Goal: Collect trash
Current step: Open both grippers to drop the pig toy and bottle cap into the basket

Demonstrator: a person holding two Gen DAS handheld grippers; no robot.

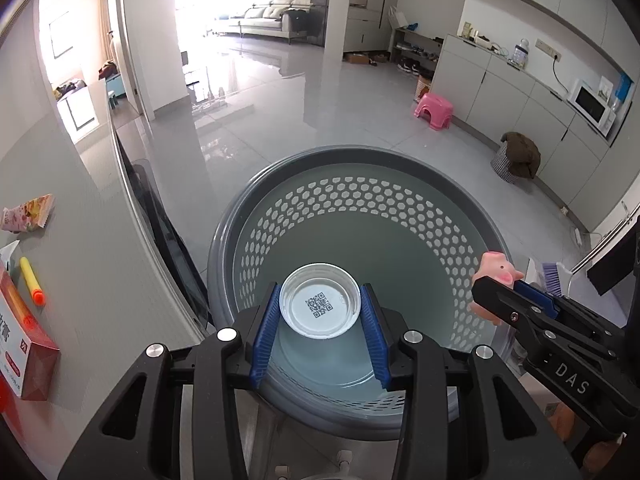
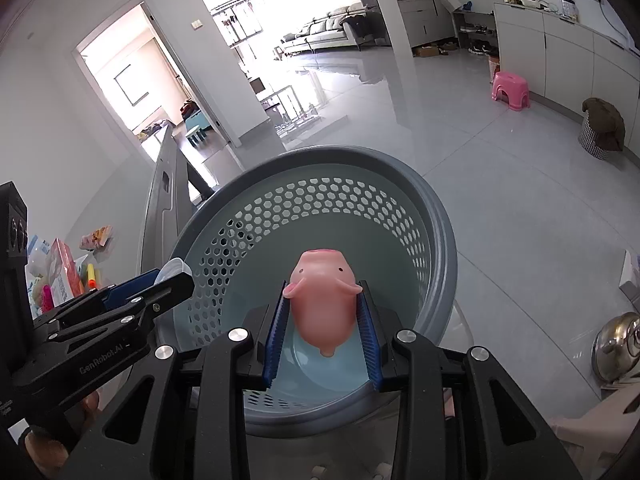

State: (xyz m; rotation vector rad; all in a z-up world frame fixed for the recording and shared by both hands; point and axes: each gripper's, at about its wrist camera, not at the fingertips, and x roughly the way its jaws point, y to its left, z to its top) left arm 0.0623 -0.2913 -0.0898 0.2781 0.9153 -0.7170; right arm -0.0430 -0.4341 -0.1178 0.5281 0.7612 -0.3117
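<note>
Left tool (image 1: 320,308) clamping cup (image 1: 319,306), right tool (image 2: 323,312) clamping pig (image 2: 322,300)

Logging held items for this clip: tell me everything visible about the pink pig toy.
The pink pig toy looks like soft, smooth rubber, with a flat snout, small black dot eyes, floppy ears and a small nub at its rear. The right gripper is shut on its sides with blue ribbed pads. It is held snout-forward over the open grey perforated basket, touching nothing but the pads.

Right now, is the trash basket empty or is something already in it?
Empty, as far as visible: the basket floor and perforated wall are bare. The plastic lid and pink pig toy hang above it, gripped.
</note>
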